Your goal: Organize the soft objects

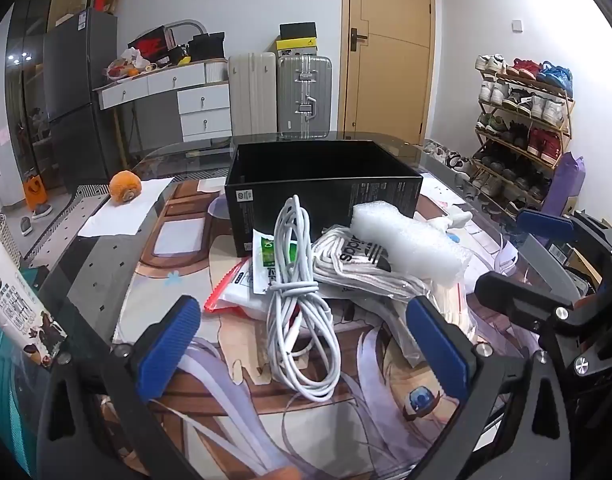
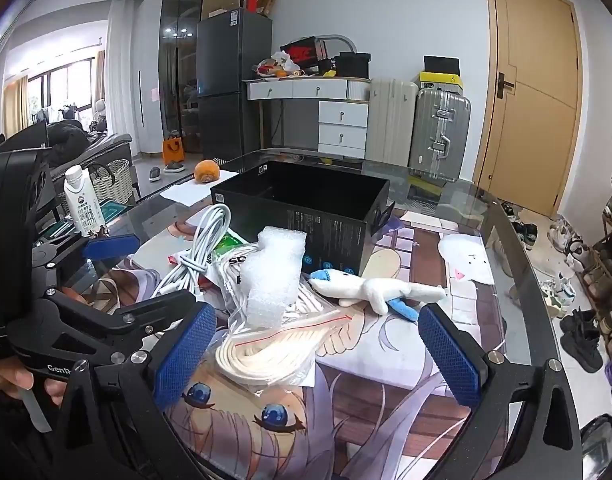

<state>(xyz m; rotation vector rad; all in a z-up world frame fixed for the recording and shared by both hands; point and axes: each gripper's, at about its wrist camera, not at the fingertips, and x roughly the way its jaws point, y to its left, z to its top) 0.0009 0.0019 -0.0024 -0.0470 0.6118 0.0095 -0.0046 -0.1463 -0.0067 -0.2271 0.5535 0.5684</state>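
The left gripper [image 1: 306, 344] hovers low over the glass table [image 1: 90, 264] with its blue-padded fingers [image 1: 168, 344] spread wide and nothing between them; the coiled white cable [image 1: 302, 300] lies on the table just ahead, framed by the gap but not touched. From the right wrist view the left gripper's black frame and a thumb and fingers gripping its handle show at the left edge, level with the right tool. The right gripper [image 2: 317, 354] is likewise wide open and holds nothing, angled down toward a clear zip bag of cream-coloured cord [image 2: 266, 354] that lies between its fingers [image 2: 184, 354] on the table without contact. Behind that bag a white foam sheet [image 2: 276, 276] rests on top of the pile, over a white adidas drawstring bag [image 1: 357, 264] and beside the cable. To the right of the foam a small white plush toy with blue fins [image 2: 377, 290] lies on its side, close to the front wall of an open black box [image 2: 337, 224], which stands upright at the middle of the table. A green-and-white packet [image 1: 272, 258] and a red-edged zip bag [image 1: 234, 292] lie under the cable's left side. Farther left a milk carton [image 2: 82, 200] stands upright near the table edge, and an orange plush [image 1: 124, 187] sits on a white paper sheet [image 1: 118, 212] well apart from the pile.
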